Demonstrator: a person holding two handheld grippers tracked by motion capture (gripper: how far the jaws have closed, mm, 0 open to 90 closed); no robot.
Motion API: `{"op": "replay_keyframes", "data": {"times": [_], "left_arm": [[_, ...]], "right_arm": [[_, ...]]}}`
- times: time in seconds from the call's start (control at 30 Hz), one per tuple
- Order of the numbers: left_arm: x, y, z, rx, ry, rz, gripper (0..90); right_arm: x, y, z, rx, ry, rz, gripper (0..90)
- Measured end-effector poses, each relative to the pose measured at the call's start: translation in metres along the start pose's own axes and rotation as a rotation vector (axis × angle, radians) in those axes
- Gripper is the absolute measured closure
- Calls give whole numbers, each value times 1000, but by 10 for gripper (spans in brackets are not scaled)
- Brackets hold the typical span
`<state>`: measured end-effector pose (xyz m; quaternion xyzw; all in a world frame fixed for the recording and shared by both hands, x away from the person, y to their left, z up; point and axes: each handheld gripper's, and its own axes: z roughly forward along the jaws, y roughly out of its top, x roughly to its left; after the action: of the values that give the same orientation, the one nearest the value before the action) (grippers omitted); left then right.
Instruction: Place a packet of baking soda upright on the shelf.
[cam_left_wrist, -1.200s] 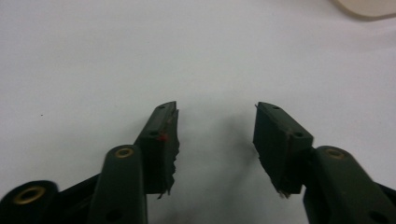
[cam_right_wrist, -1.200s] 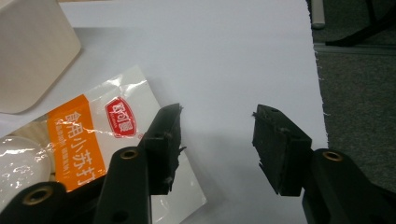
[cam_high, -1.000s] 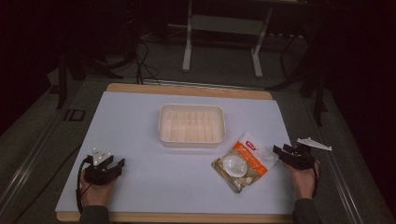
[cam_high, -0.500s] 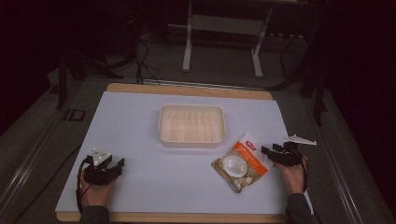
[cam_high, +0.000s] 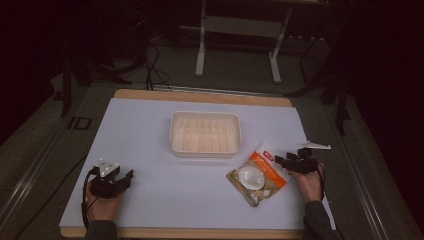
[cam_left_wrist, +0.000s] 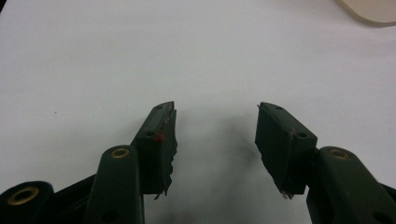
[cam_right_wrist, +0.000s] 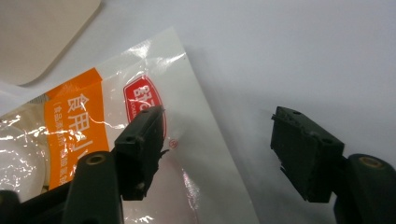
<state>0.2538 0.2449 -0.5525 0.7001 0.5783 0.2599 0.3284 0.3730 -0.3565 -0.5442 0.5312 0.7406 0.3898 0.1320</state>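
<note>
At four o'clock on the table (cam_high: 150, 130), the right gripper (cam_high: 281, 161) straddles the food packet's (cam_high: 257, 175) edge, jaws spread; the left gripper (cam_high: 126, 176) at eight o'clock gapes too.

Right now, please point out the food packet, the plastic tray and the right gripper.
food packet (cam_high: 257, 177): high view, on its clear middle part.
plastic tray (cam_high: 205, 150): high view, on its near rim.
right gripper (cam_right_wrist: 217, 149): right gripper view, midway between its open fingertips.

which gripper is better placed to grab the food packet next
Right. The right gripper is open with its jaws straddling the edge of the food packet. The left gripper is open over bare table, far from it.
</note>
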Motion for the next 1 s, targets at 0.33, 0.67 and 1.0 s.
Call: {"op": "replay_keyframes", "data": {"times": [0.33,0.67,1.0], "left_arm": [[1,0,0,-3,1,-6,468],[0,0,0,-1,5,-3,465],[0,0,0,1,5,-2,465]], "right_arm": [[8,0,-3,4,45,-33,479],[27,-1,-16,43,111,-158,497],[24,-4,-4,108,113,-154,485]]}}
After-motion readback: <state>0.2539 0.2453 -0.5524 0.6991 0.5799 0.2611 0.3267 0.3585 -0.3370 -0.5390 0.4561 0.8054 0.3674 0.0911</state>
